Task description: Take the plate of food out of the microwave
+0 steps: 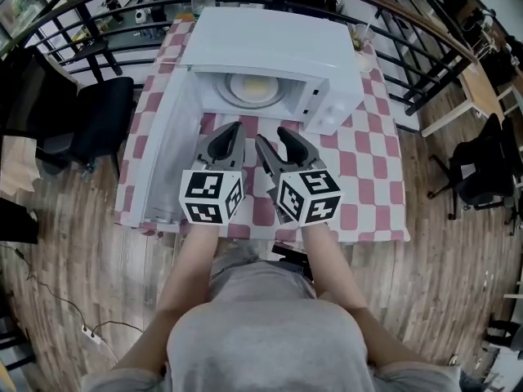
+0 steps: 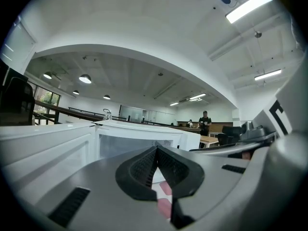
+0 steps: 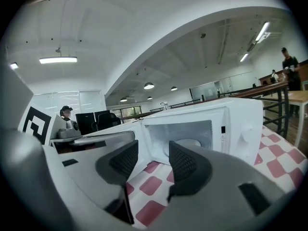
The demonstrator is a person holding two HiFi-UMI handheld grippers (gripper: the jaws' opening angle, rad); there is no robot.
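Left gripper [image 1: 234,127] jaws closed, empty; right gripper [image 1: 272,135] jaws apart, empty. Plate [image 1: 252,89] sits inside open microwave [image 1: 270,35], upper centre.

Glossy white microwave [image 1: 270,39], cloth tablecloth [image 1: 369,163], wood-plank floor [image 1: 82,288] (matt)

Microwave [image 1: 270,43] mouth open to the front, open door [image 1: 167,153] walling left side, checked tablecloth [image 1: 368,162] bare before it

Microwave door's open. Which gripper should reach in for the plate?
Right. The right gripper is open and empty, facing the pale round plate inside the white microwave; the left gripper is shut, nearer the open white door.
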